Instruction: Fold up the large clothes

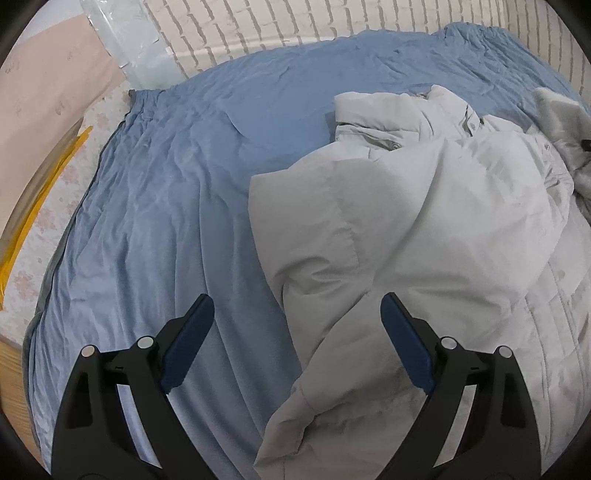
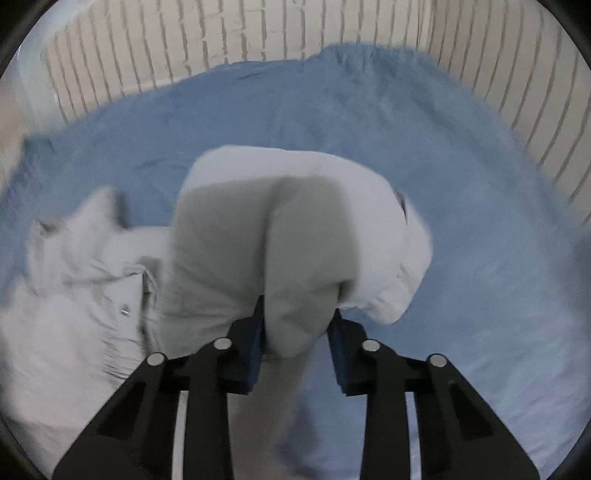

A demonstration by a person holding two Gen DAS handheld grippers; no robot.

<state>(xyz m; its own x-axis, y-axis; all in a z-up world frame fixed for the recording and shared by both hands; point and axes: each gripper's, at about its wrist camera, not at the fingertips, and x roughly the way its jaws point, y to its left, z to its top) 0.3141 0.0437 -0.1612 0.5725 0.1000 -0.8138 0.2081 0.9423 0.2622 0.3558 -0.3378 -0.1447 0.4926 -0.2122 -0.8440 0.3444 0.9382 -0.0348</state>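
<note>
Right gripper [image 2: 295, 332] nearest lens, pads clamped on thick fold of pale grey padded coat [image 2: 295, 236], likely sleeve. Coat lies bunched on blue bedsheet [image 1: 177, 206], collar and snaps showing. Left gripper [image 1: 297, 325] hangs wide apart, empty, above coat edge. We judge sleeve fold underway: we should carry sleeve across body, keep grip firm on bulky padding, pin coat with left. Brick-pattern wall [image 1: 258, 26] behind bed.

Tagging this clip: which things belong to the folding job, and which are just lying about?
Job:
- grey coat
- right claw, shut on a fold of the coat
- left claw, open above it

Lying about:
- blue blanket
- pink pillow
- yellow strip
- plastic bag
</note>
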